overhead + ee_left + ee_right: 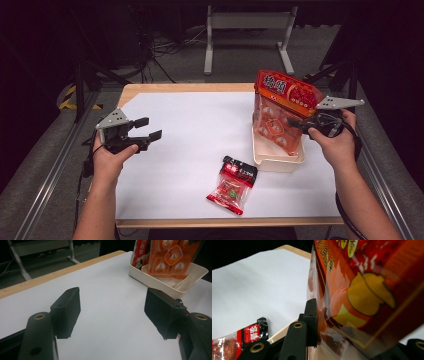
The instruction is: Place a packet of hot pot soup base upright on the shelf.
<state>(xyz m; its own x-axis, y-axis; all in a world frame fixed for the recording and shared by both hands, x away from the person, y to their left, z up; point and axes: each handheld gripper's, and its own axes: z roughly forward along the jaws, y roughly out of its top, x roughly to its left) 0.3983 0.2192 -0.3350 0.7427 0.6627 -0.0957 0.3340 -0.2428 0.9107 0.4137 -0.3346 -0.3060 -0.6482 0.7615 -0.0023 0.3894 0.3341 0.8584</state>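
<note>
A large orange snack bag (282,100) stands upright with its bottom in a white tray (275,162) at the right of the table. My right gripper (296,123) is shut on the bag's right side; in the right gripper view the left jaw presses the clear film of the bag (367,285), and the other jaw is hidden behind it. A small red and black packet (232,184) lies flat in front of the tray, also low left as the packet (237,340). My left gripper (152,127) hovers open and empty over the left of the table, jaws wide (112,315).
A white sheet (200,125) covers the wooden table. The tray (160,286) and bag (172,257) lie ahead and to the right of the left gripper. A grey stand (247,30) and cables are on the floor beyond the far edge.
</note>
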